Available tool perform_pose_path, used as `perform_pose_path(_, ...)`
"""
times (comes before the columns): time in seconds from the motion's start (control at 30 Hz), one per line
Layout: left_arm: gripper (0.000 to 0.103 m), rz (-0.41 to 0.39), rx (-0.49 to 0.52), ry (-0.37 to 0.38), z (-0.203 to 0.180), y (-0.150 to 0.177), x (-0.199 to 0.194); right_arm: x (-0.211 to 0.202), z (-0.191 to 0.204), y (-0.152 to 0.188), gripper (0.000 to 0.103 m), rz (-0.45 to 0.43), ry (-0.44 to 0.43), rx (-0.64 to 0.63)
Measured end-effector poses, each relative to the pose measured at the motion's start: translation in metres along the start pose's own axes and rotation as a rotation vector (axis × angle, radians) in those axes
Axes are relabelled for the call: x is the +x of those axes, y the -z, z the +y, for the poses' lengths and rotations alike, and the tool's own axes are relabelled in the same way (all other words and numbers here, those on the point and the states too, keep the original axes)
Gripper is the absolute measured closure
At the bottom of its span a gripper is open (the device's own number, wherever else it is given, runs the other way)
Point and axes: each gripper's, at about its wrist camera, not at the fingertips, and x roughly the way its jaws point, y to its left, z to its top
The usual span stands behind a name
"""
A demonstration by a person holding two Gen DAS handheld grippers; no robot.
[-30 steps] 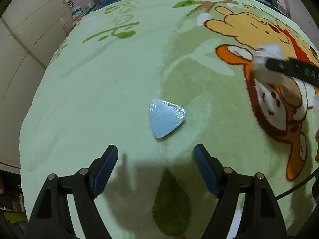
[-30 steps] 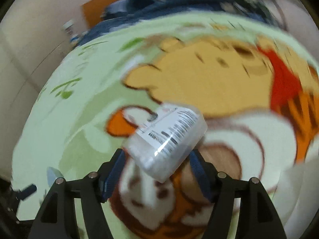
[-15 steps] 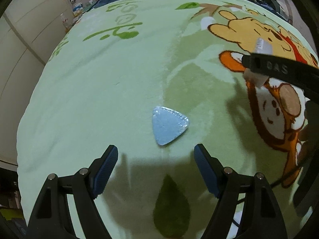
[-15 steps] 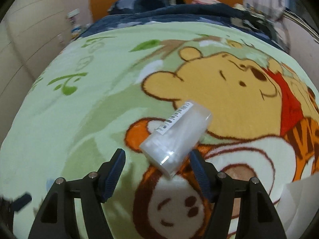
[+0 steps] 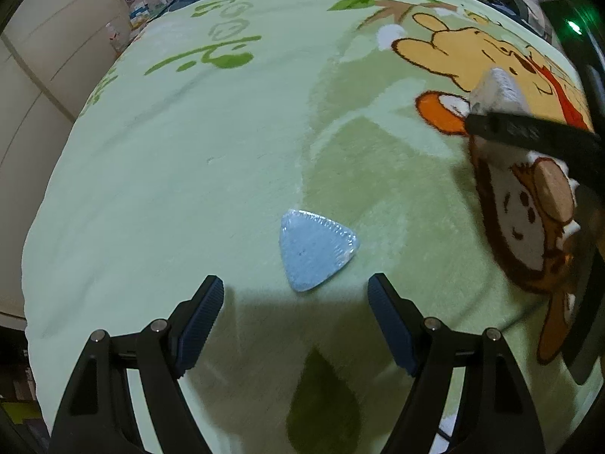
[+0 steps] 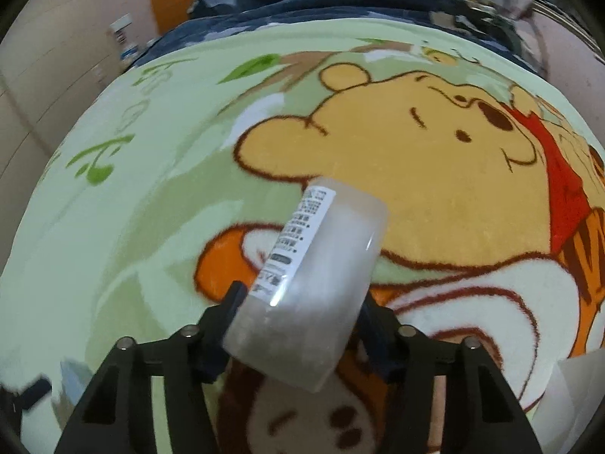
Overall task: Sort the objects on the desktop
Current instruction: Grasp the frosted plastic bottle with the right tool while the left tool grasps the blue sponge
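A blue triangular pad in clear wrap (image 5: 315, 251) lies flat on the green cartoon blanket (image 5: 189, 174). My left gripper (image 5: 295, 302) is open and empty, its fingertips just short of the pad on either side. My right gripper (image 6: 298, 314) is shut on a frosted white plastic box with a printed label (image 6: 317, 280), held tilted above the blanket. The same box (image 5: 497, 90) shows at the right in the left wrist view, with the right gripper's black finger across it.
White cupboard doors (image 5: 45, 87) stand past the blanket's left edge. Dark blue bedding (image 6: 302, 3) and an orange headboard lie at the far end. A white sheet (image 6: 567, 389) sits at the lower right.
My right gripper has carried the white box forward and up, and the box now stands closer to the camera. My left gripper has held still, open over the blue pad.
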Motion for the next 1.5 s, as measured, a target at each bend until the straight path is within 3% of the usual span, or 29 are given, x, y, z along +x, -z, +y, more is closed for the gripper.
perform_pose_path(0.07,0.023,0.007,-0.005,0.0,-0.001,0.001,0.001,-0.007,-0.002,0.006,0.057,0.004,-0.001,-0.047)
perform_pose_path(0.23,0.023,0.008,-0.005,-0.003,-0.006,0.004,-0.002,-0.027,-0.016,0.033,0.057,0.063,-0.066,-0.098)
perform_pose_path(0.4,0.023,0.018,-0.014,-0.006,-0.01,0.006,0.001,-0.03,-0.013,0.049,0.057,0.113,-0.044,-0.165)
perform_pose_path(0.63,0.023,0.02,-0.021,-0.012,-0.009,0.0,0.006,-0.016,0.019,0.045,0.044,0.163,0.082,-0.192)
perform_pose_path(0.77,0.023,0.011,0.014,-0.018,-0.017,-0.009,0.015,-0.017,0.02,0.048,0.044,0.172,0.017,-0.148)
perform_pose_path(0.9,0.023,0.004,0.002,-0.015,-0.021,-0.013,0.027,-0.014,0.022,0.052,0.043,0.188,0.024,-0.159)
perform_pose_path(1.0,0.022,-0.007,0.005,-0.039,-0.026,-0.014,0.034,-0.011,0.023,0.053,0.042,0.199,0.033,-0.152)
perform_pose_path(1.1,0.023,-0.024,0.052,-0.124,-0.042,-0.013,0.034,-0.011,0.023,0.053,0.041,0.205,0.036,-0.143)
perform_pose_path(1.2,0.033,-0.042,0.078,-0.185,-0.058,-0.01,0.031,-0.012,0.024,0.054,0.041,0.201,0.04,-0.15)
perform_pose_path(1.27,0.045,-0.052,0.078,-0.184,-0.061,-0.005,0.029,-0.013,0.024,0.054,0.041,0.195,0.037,-0.152)
perform_pose_path(1.33,0.049,-0.055,0.079,-0.168,-0.061,-0.003,0.027,-0.015,0.023,0.055,0.041,0.193,0.032,-0.153)
perform_pose_path(1.4,0.047,-0.055,0.075,-0.151,-0.056,-0.002,0.026,-0.016,0.023,0.055,0.041,0.196,0.034,-0.158)
perform_pose_path(1.5,0.031,-0.038,0.02,-0.092,-0.041,-0.011,0.032,-0.017,0.023,0.056,0.041,0.191,0.038,-0.156)
